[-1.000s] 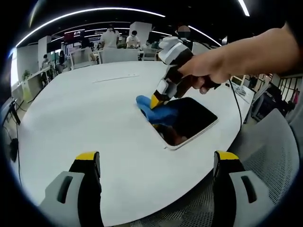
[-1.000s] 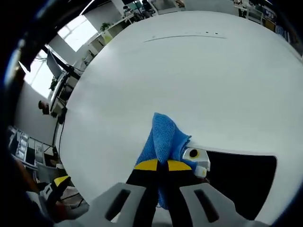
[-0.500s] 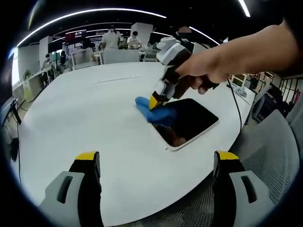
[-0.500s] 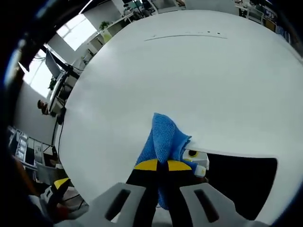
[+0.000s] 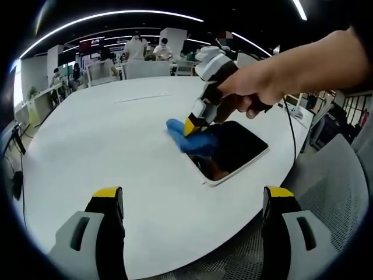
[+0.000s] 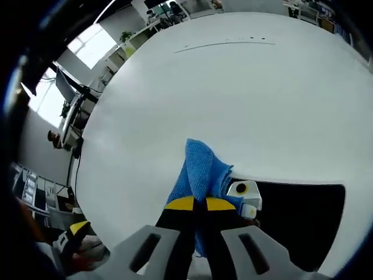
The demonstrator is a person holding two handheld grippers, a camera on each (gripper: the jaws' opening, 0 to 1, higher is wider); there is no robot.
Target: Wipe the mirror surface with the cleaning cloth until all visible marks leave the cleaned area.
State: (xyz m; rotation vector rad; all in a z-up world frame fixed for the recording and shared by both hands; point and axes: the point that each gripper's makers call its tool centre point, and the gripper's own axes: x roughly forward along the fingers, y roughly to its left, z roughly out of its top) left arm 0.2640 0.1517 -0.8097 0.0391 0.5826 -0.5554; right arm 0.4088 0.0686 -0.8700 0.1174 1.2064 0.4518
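Note:
A white-framed mirror (image 5: pixel 233 150) lies flat on the round white table (image 5: pixel 105 140), its dark glass reflecting the ceiling. A blue cleaning cloth (image 5: pixel 189 140) rests on the mirror's far-left corner, pinched by my right gripper (image 5: pixel 191 124), which a hand holds from above. In the right gripper view the cloth (image 6: pixel 201 169) bulges up between the shut yellow-tipped jaws of the right gripper (image 6: pixel 195 204), with the mirror (image 6: pixel 297 213) to the right. My left gripper (image 5: pixel 192 195) hangs open near the table's front edge, well short of the mirror, holding nothing.
A grey mesh chair (image 5: pixel 326 192) stands at the table's near right edge. Several people sit at desks (image 5: pixel 140 58) far behind the table. A cable (image 5: pixel 289 128) runs off the right side. The wide tabletop to the left of the mirror is bare.
The right gripper with the cloth has shifted only slightly over the mirror's corner. The left gripper has stayed put.

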